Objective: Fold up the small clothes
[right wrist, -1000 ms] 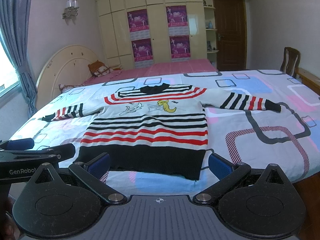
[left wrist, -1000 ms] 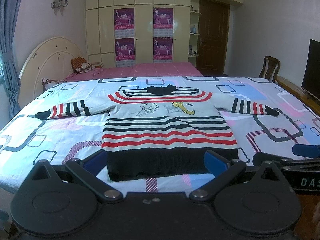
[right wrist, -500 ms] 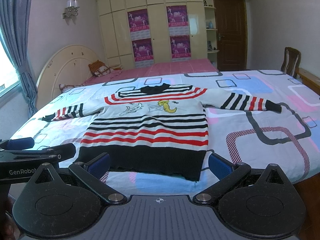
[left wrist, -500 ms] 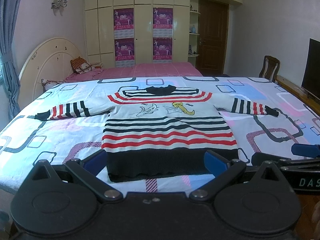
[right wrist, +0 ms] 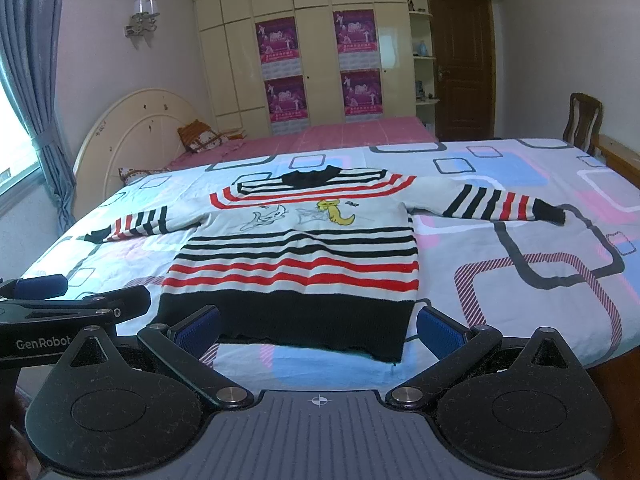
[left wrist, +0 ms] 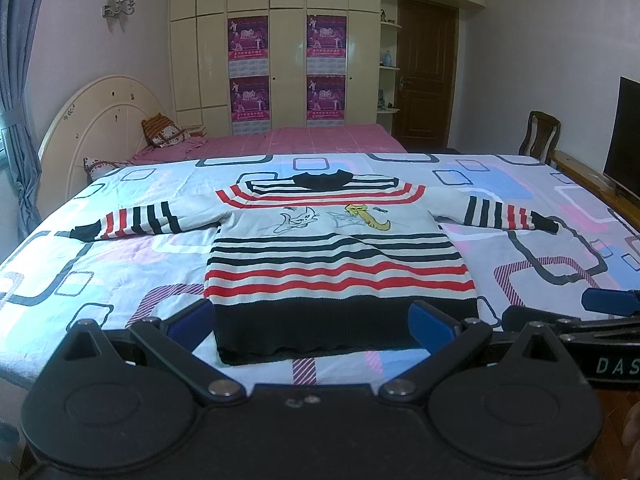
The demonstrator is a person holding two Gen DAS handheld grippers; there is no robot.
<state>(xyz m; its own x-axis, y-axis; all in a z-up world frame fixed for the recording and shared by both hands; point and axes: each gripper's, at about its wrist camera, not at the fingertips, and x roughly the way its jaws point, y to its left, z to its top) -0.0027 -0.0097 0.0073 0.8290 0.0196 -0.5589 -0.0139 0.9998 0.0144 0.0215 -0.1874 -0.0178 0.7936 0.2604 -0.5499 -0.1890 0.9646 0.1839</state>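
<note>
Hand-held grippers: two, left [left wrist: 310, 326] and right [right wrist: 318, 328] (both spread wide, empty) | sweaters [left wrist: 336, 256]: one, flat

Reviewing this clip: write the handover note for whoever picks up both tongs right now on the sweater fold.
Left tongs: open, empty, held at the near edge of the bed, in front of the sweater's black hem.
Right tongs: open, empty, alongside at the same edge.
Sweater: striped, lying flat and face up on the patterned bedspread, collar away from you, both sleeves spread out to the sides.
Done: garment laid out; no fold visible.
Left: all of it. Probably fold each sleeve in over the body, then bring the hem up toward the collar.
</note>
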